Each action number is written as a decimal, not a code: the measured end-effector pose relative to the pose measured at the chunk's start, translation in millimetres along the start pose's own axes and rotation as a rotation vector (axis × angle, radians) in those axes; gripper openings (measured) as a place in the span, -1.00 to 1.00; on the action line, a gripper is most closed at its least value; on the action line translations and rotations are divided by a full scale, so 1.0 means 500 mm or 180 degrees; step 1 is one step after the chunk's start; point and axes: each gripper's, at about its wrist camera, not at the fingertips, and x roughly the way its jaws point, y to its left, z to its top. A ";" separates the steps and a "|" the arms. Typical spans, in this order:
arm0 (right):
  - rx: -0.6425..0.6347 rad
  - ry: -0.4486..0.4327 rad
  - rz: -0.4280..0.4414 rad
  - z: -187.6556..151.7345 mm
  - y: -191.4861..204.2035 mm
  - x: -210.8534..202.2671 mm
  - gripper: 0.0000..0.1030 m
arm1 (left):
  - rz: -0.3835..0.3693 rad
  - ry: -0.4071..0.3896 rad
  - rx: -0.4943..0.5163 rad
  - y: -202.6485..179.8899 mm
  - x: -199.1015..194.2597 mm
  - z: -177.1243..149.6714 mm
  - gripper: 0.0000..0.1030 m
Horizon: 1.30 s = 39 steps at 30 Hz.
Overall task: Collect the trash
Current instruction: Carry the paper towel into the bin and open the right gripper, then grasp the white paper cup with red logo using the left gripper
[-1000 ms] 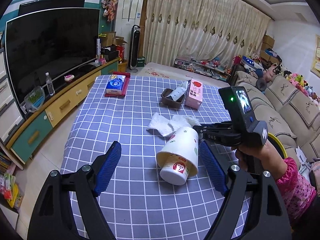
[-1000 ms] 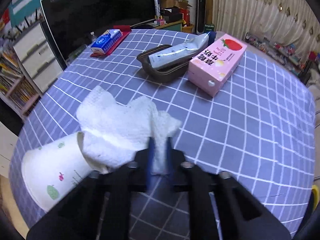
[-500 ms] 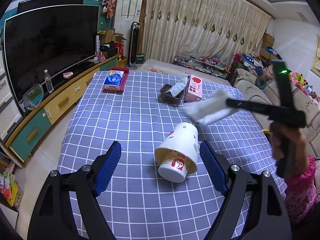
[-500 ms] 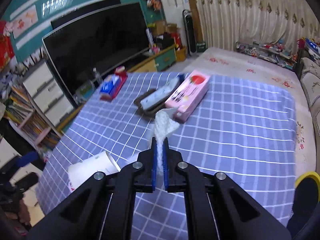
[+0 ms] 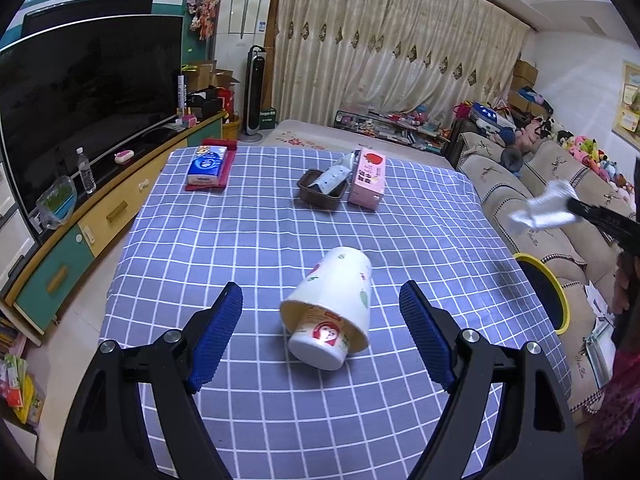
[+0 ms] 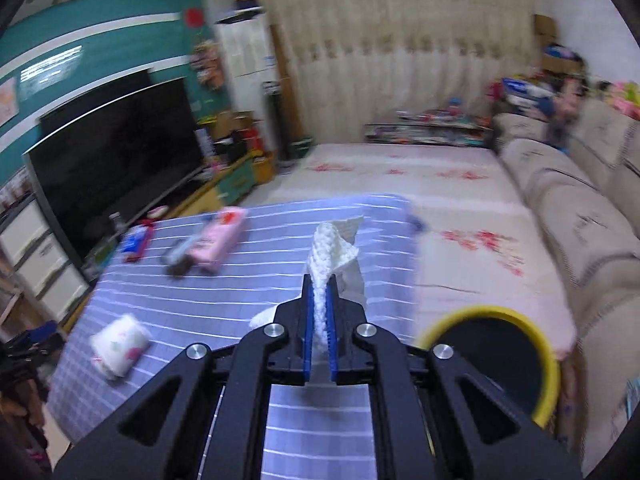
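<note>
- The desk [image 5: 256,240] with its blue-and-white checked cloth fills most of both views, spreading out ahead of and under the left gripper.
- Round black bin with a yellow rim [image 6: 492,360] sits on the floor off the desk's edge, just below and to the right of the right gripper [image 6: 318,300].
- Left gripper [image 5: 320,312] is spread wide with nothing in it, blue pads either side of the cups but not touching them.
- White paper cup with little fruit prints [image 5: 336,292] is lying on its side right between those open fingers, mouth facing the camera, with a smaller white cup with a red logo [image 5: 320,344] stuck inside it.
- Pink rectangular tissue box [image 5: 368,178] and brown plastic tray [image 5: 320,192] are way out past the cups, side by side.
- Crumpled white paper towel [image 6: 334,248] is pinched tight in the right gripper, sticking up out of the fingertips, up in the air and off the desk.
</note>
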 end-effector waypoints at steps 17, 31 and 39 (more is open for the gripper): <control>0.0734 0.0621 -0.0918 -0.153 -0.310 0.116 -0.85 | -0.0046 0.0051 0.0191 -0.068 0.020 0.009 0.55; 0.0718 0.0626 -0.1030 -0.178 -0.314 0.116 -0.31 | -0.0062 0.0098 0.0223 -0.076 0.033 0.003 0.55; 0.0629 0.0617 -0.0893 -0.174 -0.273 0.118 -0.28 | 0.0017 0.0206 0.0212 -0.023 0.021 -0.032 0.55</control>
